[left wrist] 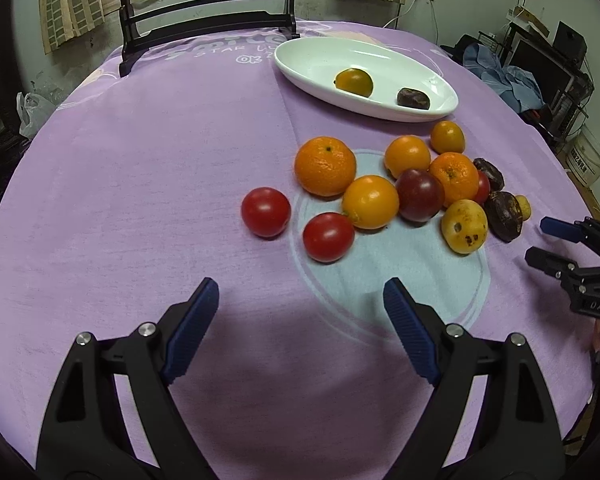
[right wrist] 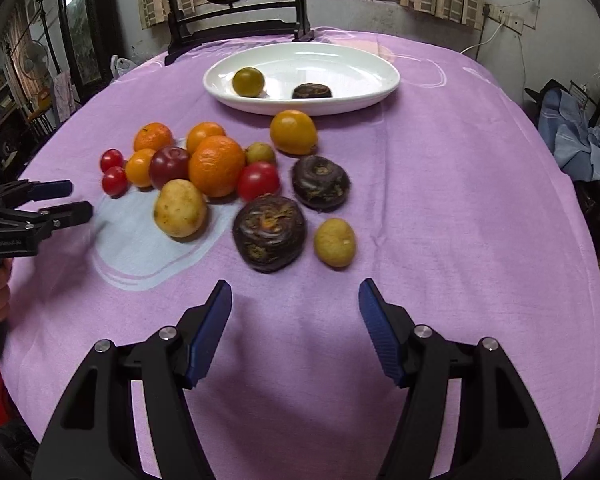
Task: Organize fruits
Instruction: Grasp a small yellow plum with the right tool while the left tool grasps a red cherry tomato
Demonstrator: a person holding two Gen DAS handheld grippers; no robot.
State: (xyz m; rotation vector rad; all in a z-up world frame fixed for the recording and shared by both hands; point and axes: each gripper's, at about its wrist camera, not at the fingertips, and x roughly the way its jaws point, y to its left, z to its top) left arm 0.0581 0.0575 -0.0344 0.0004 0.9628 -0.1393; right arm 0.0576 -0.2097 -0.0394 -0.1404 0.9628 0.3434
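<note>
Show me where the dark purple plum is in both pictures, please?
Left wrist view: the plum sits right of centre, in the middle of the fruit pile, touching orange fruits on both sides.
Right wrist view: the plum sits left of centre, in front of the small oranges.
Shared landmark: the white dish lies beyond the pile in both views.

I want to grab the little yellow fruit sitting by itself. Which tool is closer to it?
The right tool. The little yellow fruit lies just ahead of its open tips. The left tool is open on the other side of the fruit pile, by the red tomatoes.
</note>
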